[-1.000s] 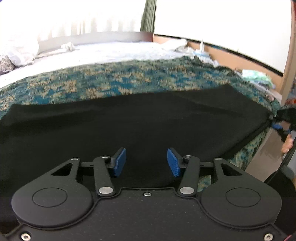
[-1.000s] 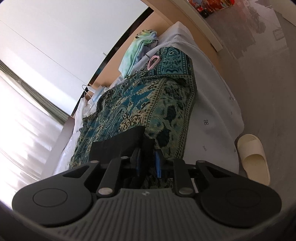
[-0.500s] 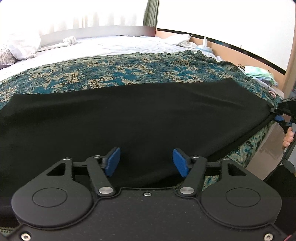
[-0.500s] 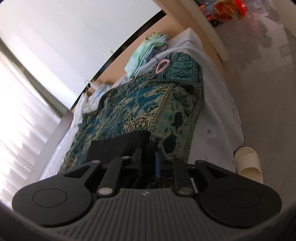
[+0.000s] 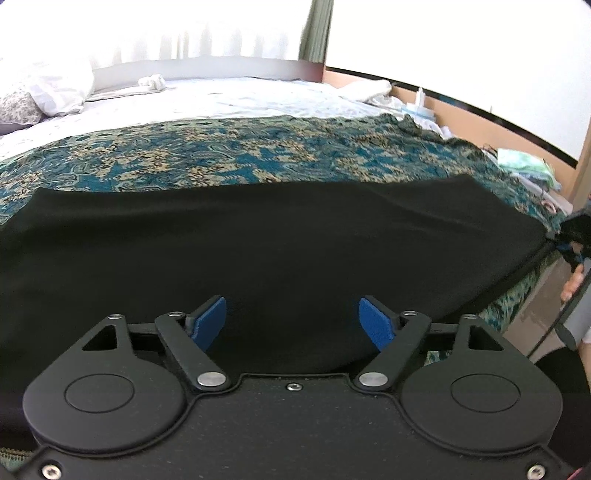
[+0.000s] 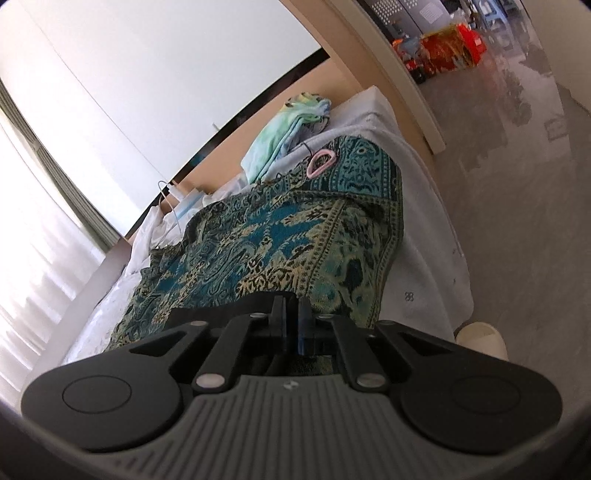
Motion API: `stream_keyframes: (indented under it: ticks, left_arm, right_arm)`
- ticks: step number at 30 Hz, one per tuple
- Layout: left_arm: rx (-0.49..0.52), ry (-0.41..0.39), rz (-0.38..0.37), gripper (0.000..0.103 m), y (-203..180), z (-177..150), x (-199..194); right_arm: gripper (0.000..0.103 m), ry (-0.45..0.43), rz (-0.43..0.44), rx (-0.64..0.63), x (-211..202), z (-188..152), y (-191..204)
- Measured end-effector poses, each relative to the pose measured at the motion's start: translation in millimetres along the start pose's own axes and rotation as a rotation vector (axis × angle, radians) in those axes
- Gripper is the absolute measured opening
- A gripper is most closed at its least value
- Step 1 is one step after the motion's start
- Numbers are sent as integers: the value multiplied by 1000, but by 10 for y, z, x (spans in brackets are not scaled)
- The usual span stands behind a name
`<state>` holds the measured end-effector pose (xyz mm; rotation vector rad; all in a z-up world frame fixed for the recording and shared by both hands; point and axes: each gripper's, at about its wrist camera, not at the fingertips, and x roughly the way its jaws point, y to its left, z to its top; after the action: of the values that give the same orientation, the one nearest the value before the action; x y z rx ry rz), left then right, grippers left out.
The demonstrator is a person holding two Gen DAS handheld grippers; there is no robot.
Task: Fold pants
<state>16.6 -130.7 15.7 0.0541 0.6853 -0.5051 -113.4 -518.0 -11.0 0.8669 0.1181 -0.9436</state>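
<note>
Your left gripper [image 5: 293, 319] has its blue pads [image 5: 210, 317] spread wide, hovering over the near part of the black pants [image 5: 266, 251] with nothing caught between them. Your right gripper [image 6: 291, 325] is pinched tight on a corner of the same pants [image 6: 221, 310], its two fingers drawn together with black cloth between them. From the left wrist view, that right gripper [image 5: 570, 242] shows at the far right edge, holding the end of the garment where the cloth runs taut toward it, with your hand [image 5: 572, 284] just below it.

The pants lie spread broad and flat across the patterned teal and beige bedspread [image 5: 240, 155], reaching from the left edge of the left wrist view to the right gripper. The far edge runs straight across the bedspread; the near edge passes under your left gripper.

Beyond the bedspread, the white sheet [image 5: 221, 99] stretches back to a pillow [image 5: 48, 88] at the far left and bright curtains [image 5: 184, 29] behind the bed.

In the right wrist view, the bedspread [image 6: 295, 240] drapes over the bed's corner, with a pink ring-shaped item [image 6: 321, 162] lying on it near a pile of pale green cloth [image 6: 284, 133]. A cream slipper [image 6: 480, 341] sits on the grey floor [image 6: 517, 184] just beside the bed's white side.
</note>
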Motion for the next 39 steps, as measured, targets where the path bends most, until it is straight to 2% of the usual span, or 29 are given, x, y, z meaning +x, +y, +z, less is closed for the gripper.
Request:
stream_keyframes:
  ticks: [1, 3, 6, 13, 14, 16, 20, 21, 22, 25, 27, 28, 29, 31, 35, 37, 39]
  left_arm:
    - [-6, 3, 2, 81, 6, 5, 19]
    - [-18, 25, 9, 81, 19, -11, 70]
    - [2, 16, 21, 81, -5, -62, 80]
    - [64, 18, 46, 83, -123, -122, 99]
    - [71, 18, 49, 83, -132, -130, 103]
    - [81, 15, 54, 84, -156, -144, 105]
    - [93, 13, 55, 84, -167, -163, 101]
    - [86, 16, 50, 84, -157, -154, 92]
    - [74, 21, 44, 84, -135, -137, 75]
    - [2, 17, 22, 76, 35, -89, -70]
    - [-61, -9, 25, 67, 226, -69, -211]
    - [-89, -24, 36, 56, 326, -57, -272]
    - [-119, -41, 47, 40, 455, -51, -347]
    - [-166, -53, 68, 31, 677, -40, -438]
    - [-245, -77, 158, 31, 1164, -92, -586]
    - [-293, -77, 190, 31, 1403, -142, -654]
    - [-349, -67, 200, 31, 1636, -203, -709]
  right_arm:
    - [7, 17, 16, 8, 17, 10, -21]
    - [14, 45, 57, 29, 34, 29, -72]
    - [19, 77, 105, 31, 3, 20, -107]
    - [25, 121, 138, -113, -85, -136, 130]
    - [37, 119, 119, -131, -62, -151, 170]
    - [36, 122, 89, -131, 44, -141, 208]
    - [33, 131, 83, -94, 215, -60, 238]
    - [29, 141, 80, -91, 249, -44, 250]
    - [7, 151, 75, -88, 276, -27, 266]
    - [7, 154, 65, -147, 240, -4, 449]
    - [7, 163, 117, -219, 145, -50, 730]
    - [6, 176, 155, -265, 93, -105, 911]
    - [6, 192, 195, -315, 29, -187, 1101]
    - [6, 243, 301, -453, -156, -495, 1585]
    - [6, 418, 562, -759, -702, -1478, 2356]
    - [7, 531, 672, -865, -980, -1991, 2523]
    - [7, 624, 738, -939, -1203, -2401, 2562]
